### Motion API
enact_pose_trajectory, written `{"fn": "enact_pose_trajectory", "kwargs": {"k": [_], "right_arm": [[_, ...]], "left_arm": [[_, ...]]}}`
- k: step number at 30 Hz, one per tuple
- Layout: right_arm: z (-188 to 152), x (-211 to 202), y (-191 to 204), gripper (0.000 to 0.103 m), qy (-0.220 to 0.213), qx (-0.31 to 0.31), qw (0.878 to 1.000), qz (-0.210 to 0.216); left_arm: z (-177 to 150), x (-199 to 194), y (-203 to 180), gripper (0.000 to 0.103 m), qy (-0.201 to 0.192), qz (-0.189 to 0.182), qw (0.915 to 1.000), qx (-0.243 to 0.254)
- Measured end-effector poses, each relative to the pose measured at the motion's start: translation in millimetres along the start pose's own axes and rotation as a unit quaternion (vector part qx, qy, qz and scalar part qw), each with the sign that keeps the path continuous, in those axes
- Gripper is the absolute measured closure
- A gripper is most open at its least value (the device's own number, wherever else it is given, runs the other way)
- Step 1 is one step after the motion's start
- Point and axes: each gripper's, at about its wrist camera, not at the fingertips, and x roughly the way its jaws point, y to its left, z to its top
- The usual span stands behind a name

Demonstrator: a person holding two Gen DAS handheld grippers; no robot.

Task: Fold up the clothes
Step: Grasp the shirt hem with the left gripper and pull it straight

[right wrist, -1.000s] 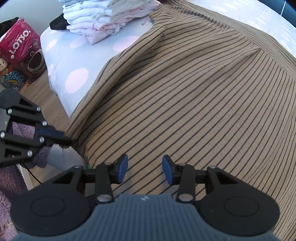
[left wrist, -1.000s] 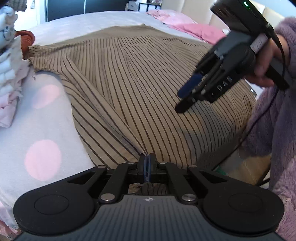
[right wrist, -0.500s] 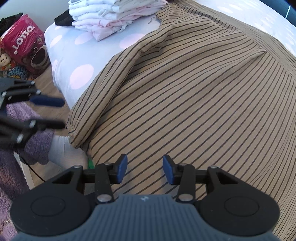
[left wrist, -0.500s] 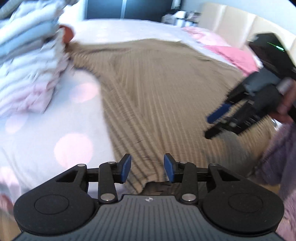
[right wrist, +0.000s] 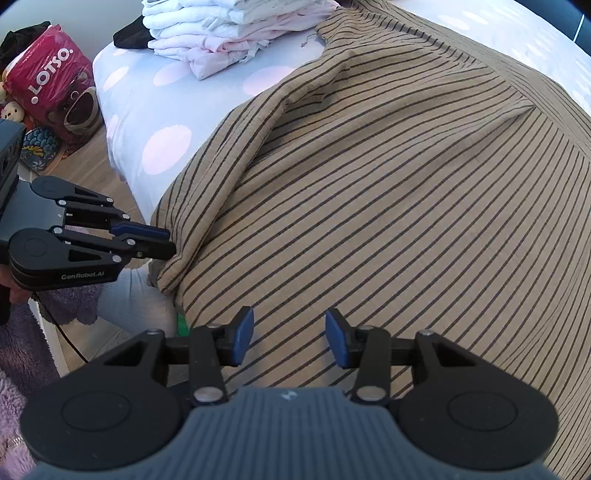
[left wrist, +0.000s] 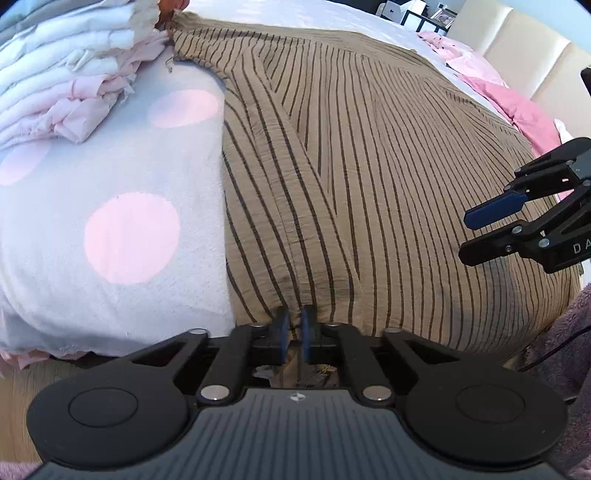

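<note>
Your L gripper (left wrist: 294,328) just reclosed, now pinching striped garment (left wrist: 369,166) hem | R gripper (right wrist: 289,336) half-open, empty, position unchanged | folded stack (left wrist: 62,88) on bed (left wrist: 110,177)

A home bedroom, judging by the furnishings. A bed under a pale fleece blanket dotted with large pink circles (left wrist: 110,192), filling most of both views. At eleven o'clock on it, a stack of folded white and pink clothes (right wrist: 221,33). At one o'clock in the left wrist view, a cream padded headboard (left wrist: 517,55) and crumpled pink bedding (left wrist: 517,107). Wood-look plank flooring (right wrist: 122,192) beside the bed, and at ten o'clock in the right wrist view a magenta plastic bag printed "LOTSO" (right wrist: 48,77) with soft toys beside it.
</note>
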Motion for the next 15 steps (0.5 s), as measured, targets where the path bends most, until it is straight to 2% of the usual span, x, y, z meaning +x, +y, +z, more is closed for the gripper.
{"fn": "enact_pose_trajectory", "kwargs": {"k": [5,8,11,13,15], "right_arm": [[-1.3,-3.2,-2.7,0.056,-0.006,0.007,1.000,-0.003],[-3.3,-4.1,-5.0,0.055,-0.006,0.010,1.000,-0.004],[-4.6,-3.4,-6.3,0.055,-0.002,0.011,1.000,-0.006],[-4.7,-3.9,-6.6,0.054,-0.001,0.011,1.000,-0.006],[-4.8,-3.8,-4.9,0.054,-0.002,0.007,1.000,-0.004]], "left_arm": [[-2.8,-25.9,3.3,0.103,-0.015,-0.006,0.9998,-0.012],[2.0,-53.1,17.5,0.103,-0.033,-0.008,0.9984,-0.045],[7.5,-72.7,40.2,0.103,-0.032,0.015,0.9961,-0.081],[8.4,-78.0,58.8,0.103,-0.026,0.046,0.9936,-0.100],[8.7,-68.1,80.2,0.103,0.001,0.082,0.9895,-0.118]]}}
